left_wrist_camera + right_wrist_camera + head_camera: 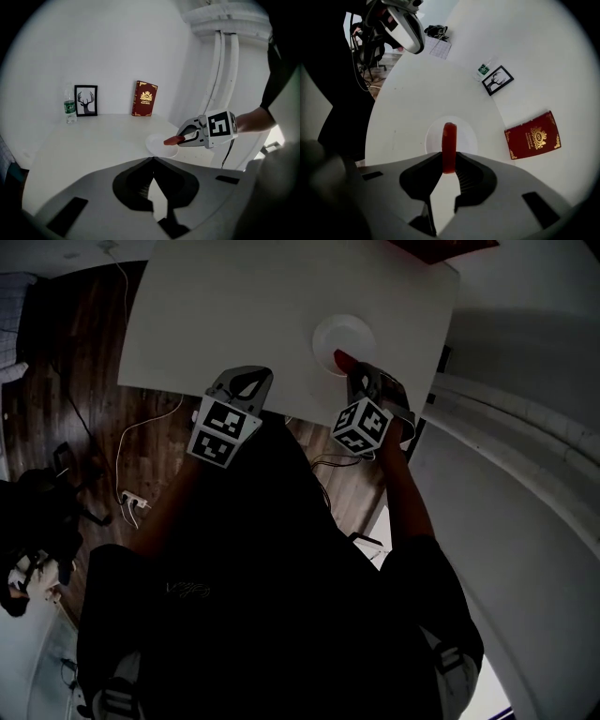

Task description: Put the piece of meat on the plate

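A thin red piece of meat stands on edge between the jaws of my right gripper, which is shut on it. Its tip hangs over the near rim of a small white plate on the white table. In the head view the meat shows at the plate's near right edge, just ahead of the right gripper. From the left gripper view the meat is held a little above the plate. My left gripper is shut and empty, over the table's near edge.
At the table's far side stand a red book, a framed deer picture and a water bottle. White pipes run up the wall at the right. A power strip and cables lie on the wooden floor.
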The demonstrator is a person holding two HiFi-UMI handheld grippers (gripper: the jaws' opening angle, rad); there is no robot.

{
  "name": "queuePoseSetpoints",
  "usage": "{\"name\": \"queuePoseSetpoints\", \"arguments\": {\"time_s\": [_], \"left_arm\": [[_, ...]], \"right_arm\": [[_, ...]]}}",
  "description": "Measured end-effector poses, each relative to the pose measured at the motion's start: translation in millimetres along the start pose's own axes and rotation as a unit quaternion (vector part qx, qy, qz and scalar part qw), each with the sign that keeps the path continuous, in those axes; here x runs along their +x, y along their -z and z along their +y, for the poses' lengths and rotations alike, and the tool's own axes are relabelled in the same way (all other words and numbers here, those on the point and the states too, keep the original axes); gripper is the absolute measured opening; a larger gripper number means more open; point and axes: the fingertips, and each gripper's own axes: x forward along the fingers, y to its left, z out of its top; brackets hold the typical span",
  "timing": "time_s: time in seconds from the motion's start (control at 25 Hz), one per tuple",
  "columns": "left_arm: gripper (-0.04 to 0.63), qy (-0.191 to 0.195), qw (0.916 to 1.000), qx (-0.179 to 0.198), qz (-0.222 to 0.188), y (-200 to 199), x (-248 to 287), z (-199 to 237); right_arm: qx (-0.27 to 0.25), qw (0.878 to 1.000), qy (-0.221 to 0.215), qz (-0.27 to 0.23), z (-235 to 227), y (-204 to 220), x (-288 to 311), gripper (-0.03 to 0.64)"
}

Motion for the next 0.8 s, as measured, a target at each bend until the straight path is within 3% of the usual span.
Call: {"name": "queuePoseSetpoints", "arguments": {"time_s": [0.8], "left_arm": [[0.003,-0.016,0.9995,-0.026,0.001,6.2,-5.7,14.6]], "right_arm": [[-0.045,0.998,0.008,0.036,-8.2,-1.6,33.8,0.094]]}}
